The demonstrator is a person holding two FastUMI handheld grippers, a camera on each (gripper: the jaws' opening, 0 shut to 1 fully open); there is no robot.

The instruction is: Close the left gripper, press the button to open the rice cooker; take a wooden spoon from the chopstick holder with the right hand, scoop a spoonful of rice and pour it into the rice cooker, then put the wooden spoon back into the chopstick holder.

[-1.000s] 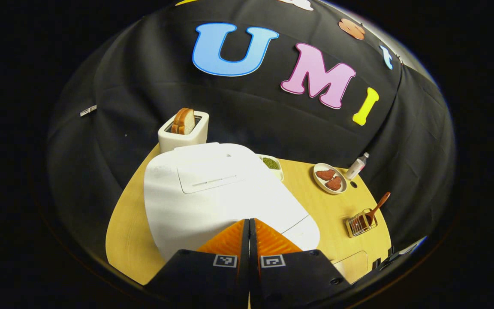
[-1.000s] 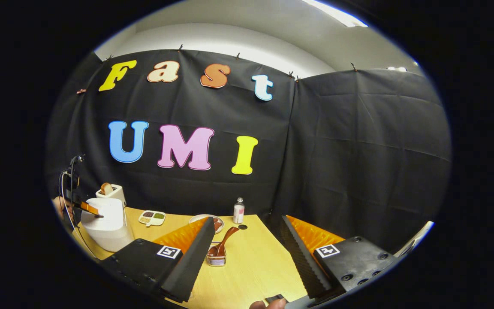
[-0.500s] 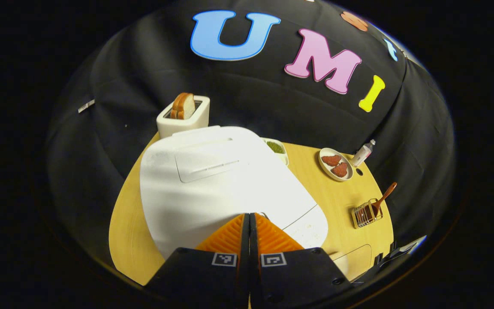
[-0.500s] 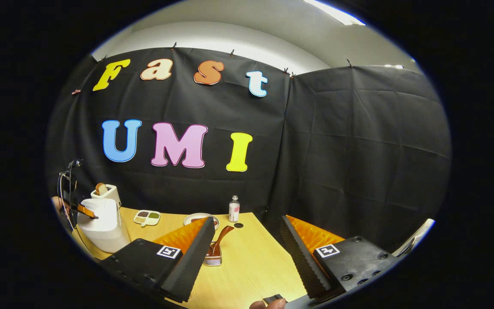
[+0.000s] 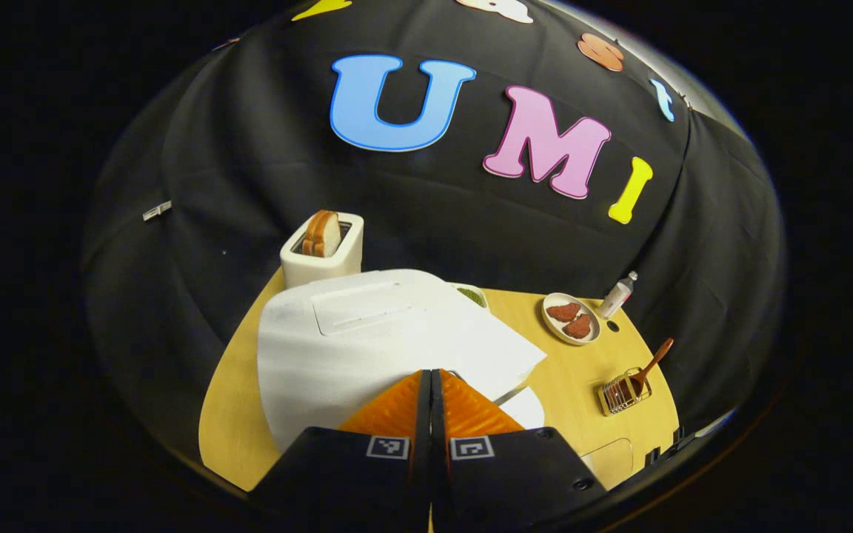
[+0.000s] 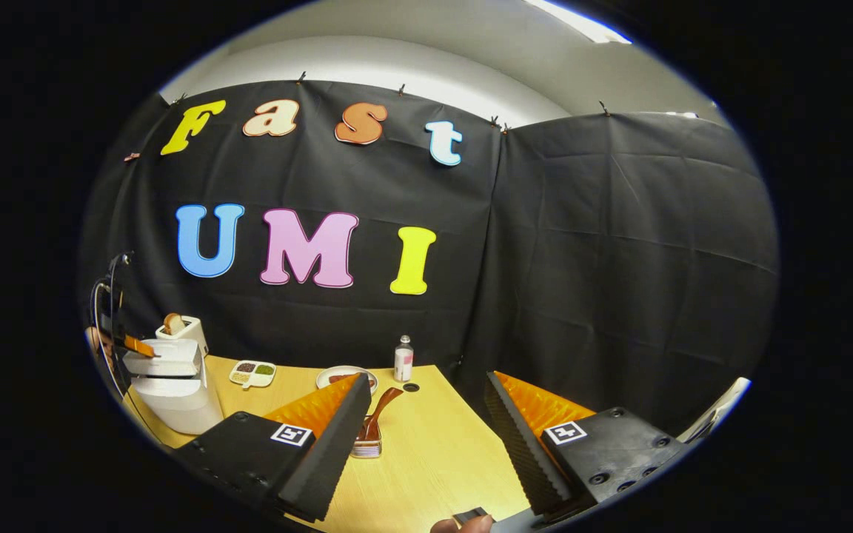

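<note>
We see the left tongs (image 5: pixel 430 385) closed on nothing, at the rice cooker (image 5: pixel 367 348) — lid ajar — on the worktop's (image 6: pixel 426 451) left edge. The right tongs (image 6: pixel 426 414) gape; the wooden spoon (image 6: pixel 380 409) stands in the chopstick holder (image 6: pixel 368 446) mid-worktop.

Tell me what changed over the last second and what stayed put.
The rice cooker's lid has popped up off the body, a gap now showing under its front edge. The left gripper, shut, stays at the cooker's front. The right gripper stays open above the table; the wooden spoon remains in the chopstick holder.
</note>
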